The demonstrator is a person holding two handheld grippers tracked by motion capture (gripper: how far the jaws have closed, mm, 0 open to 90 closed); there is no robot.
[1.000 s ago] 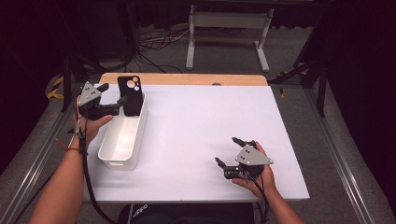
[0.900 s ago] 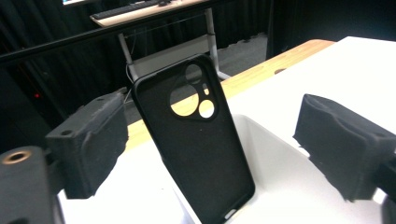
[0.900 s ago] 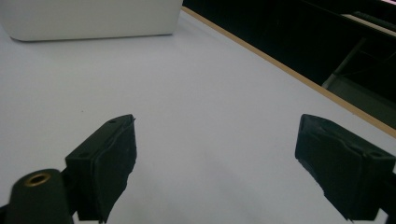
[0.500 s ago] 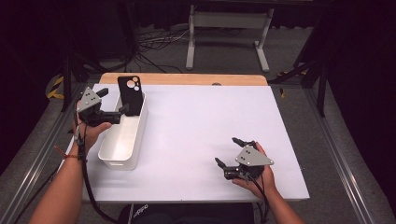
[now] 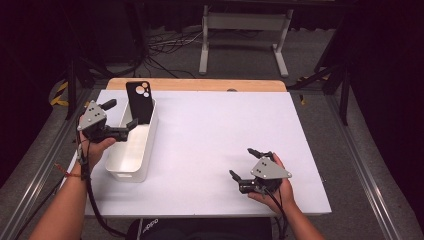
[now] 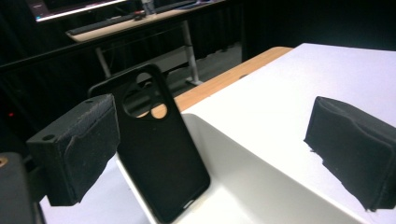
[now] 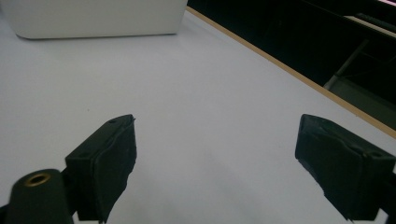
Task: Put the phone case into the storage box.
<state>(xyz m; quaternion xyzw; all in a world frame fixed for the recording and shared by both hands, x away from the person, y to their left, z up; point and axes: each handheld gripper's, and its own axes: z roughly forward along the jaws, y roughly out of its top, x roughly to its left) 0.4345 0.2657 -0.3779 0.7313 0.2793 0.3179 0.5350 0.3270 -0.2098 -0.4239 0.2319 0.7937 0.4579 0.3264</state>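
With its jaws having just been opened wide and nothing gripped, the left gripper [image 5: 121, 118] is being held beside the black plastic phone case [image 5: 140, 102] propped upright in the white rectangular plastic bin [image 5: 131, 162], risking being toppled by a graze.

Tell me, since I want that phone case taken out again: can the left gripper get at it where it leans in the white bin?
Probably yes: the left gripper is open beside the phone case, which stands above the white bin's rim.
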